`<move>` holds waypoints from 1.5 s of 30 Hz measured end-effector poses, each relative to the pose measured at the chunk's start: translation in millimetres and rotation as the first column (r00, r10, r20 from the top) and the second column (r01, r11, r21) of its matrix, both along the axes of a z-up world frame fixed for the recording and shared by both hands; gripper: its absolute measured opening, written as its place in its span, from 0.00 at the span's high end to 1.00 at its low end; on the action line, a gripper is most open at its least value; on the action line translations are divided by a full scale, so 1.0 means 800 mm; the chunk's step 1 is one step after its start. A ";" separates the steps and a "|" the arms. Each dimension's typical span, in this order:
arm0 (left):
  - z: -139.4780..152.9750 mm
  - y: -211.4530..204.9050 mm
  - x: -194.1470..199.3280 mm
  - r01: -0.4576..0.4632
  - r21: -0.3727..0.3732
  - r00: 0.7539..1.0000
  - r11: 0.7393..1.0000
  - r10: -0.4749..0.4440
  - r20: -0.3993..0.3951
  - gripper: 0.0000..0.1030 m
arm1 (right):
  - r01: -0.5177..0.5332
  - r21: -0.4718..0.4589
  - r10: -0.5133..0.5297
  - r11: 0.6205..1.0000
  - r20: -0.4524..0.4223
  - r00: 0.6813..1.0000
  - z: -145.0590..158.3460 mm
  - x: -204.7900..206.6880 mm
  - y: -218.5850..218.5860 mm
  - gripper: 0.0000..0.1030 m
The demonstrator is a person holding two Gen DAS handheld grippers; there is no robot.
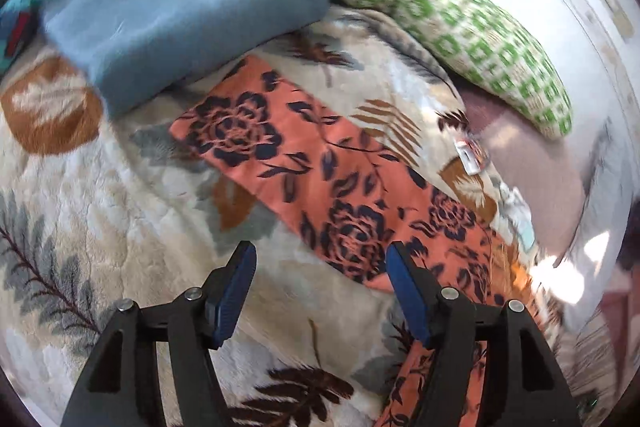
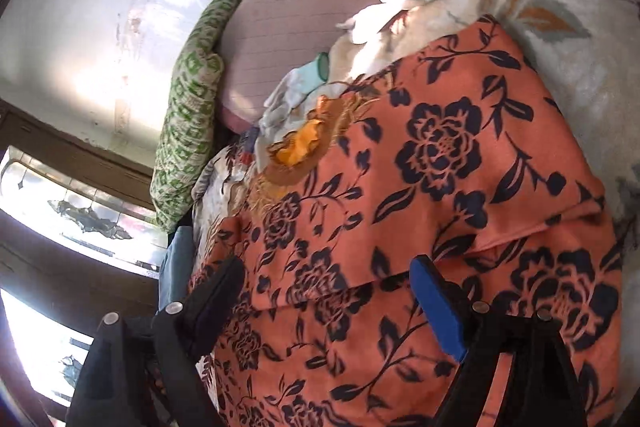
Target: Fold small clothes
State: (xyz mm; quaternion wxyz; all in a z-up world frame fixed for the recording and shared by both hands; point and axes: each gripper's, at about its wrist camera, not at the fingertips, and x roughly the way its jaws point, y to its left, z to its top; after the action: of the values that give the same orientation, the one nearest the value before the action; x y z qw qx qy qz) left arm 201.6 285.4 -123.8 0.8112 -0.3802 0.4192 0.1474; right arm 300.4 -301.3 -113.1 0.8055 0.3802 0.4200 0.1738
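An orange garment with dark blue flowers [image 1: 320,167] lies spread on a leaf-patterned blanket [image 1: 120,227]. In the left wrist view one long part runs from the middle toward the lower right. My left gripper [image 1: 320,259] is open and empty just above the blanket, with its right finger over the garment's edge. In the right wrist view the orange garment [image 2: 440,167] fills the frame, with a folded layer across it. My right gripper [image 2: 324,275] is open and empty close above it.
A folded blue cloth [image 1: 180,11] lies at the back left on the blanket. A green-and-white patterned pillow [image 1: 440,11] and a pink pillow [image 2: 288,27] lie against the white wall [image 2: 80,47]. A small pile of light clothes [image 2: 296,91] sits beside the orange garment.
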 end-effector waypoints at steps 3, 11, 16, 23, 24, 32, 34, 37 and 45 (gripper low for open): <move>-0.034 0.063 -0.001 -0.120 -0.172 0.992 0.978 0.125 0.019 0.33 | -0.049 -0.034 0.050 0.998 0.009 0.999 0.002 -0.039 0.030 0.16; -0.060 0.126 0.018 -0.193 -0.323 0.970 0.927 0.229 0.080 0.34 | -0.092 -0.094 0.085 0.991 -0.079 0.993 -0.043 -0.110 0.059 0.15; -0.068 0.135 0.038 -0.197 -0.272 0.979 0.942 0.205 0.000 0.96 | -0.065 -0.067 0.060 0.996 -0.085 0.995 -0.045 -0.111 0.052 0.16; 0.043 0.072 0.057 -0.065 -0.002 0.991 0.998 0.064 0.120 0.96 | -0.044 -0.058 0.041 0.997 -0.047 0.998 -0.043 -0.124 0.042 0.16; 0.076 0.048 0.062 -0.028 0.048 0.987 0.998 0.020 0.163 0.96 | -0.042 -0.049 0.040 0.998 -0.041 0.998 -0.044 -0.126 0.040 0.16; 0.274 -0.244 0.089 0.276 0.382 0.827 0.882 -0.421 0.373 0.96 | 0.014 0.062 -0.018 0.998 0.062 0.998 -0.042 -0.148 -0.003 0.15; 0.282 -0.325 0.091 0.342 0.430 0.778 0.835 -0.509 0.369 0.96 | 0.053 0.096 -0.061 0.994 0.085 0.994 -0.038 -0.154 -0.021 0.15; 0.259 -0.443 0.094 0.453 0.483 0.703 0.749 -0.634 0.323 0.96 | 0.128 0.169 -0.147 0.977 0.107 0.983 -0.035 -0.166 -0.052 0.15; 0.017 -0.628 0.165 0.806 0.301 0.572 0.509 -0.801 -0.178 0.39 | 0.216 0.288 -0.249 0.933 0.086 0.965 -0.042 -0.176 -0.093 0.15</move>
State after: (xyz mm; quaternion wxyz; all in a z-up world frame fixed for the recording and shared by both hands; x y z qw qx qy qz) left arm 333.5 -217.0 -110.1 0.8369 0.0087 0.5202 -0.1699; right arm 159.4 -375.9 -147.1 0.7836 0.5245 0.2940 0.1567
